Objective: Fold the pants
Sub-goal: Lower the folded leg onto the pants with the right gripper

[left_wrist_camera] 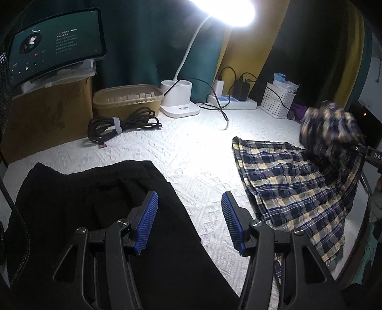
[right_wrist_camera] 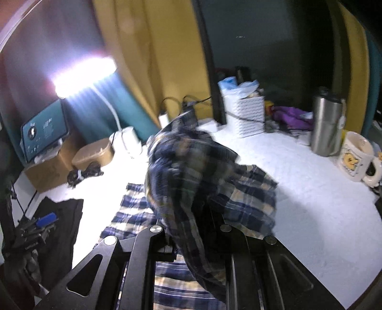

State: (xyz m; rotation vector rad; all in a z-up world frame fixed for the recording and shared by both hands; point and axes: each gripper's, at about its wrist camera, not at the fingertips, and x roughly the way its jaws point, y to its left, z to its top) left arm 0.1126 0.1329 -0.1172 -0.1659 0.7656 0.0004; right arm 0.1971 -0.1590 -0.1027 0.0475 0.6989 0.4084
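Under bunched, blurred plaid pants (right_wrist_camera: 191,171) the right gripper's (right_wrist_camera: 193,229) tips hidden, clamped on lifted cloth, the rest spread on white bedding (left_wrist_camera: 195,152), left gripper (left_wrist_camera: 189,221) open, empty, above black pants (left_wrist_camera: 71,209), lamp (left_wrist_camera: 224,9) glare, curtains behind.

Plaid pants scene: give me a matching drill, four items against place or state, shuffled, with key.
Items:
1. plaid pants
2. black pants
3. left tool
4. coiled black cable

Place or state:
A. open, nothing between its fingers
B. beside the tan lidded container
C. one end lifted, pinched in the right tool
D. lying flat under the left tool

Pairs: 1-C, 2-D, 3-A, 4-B
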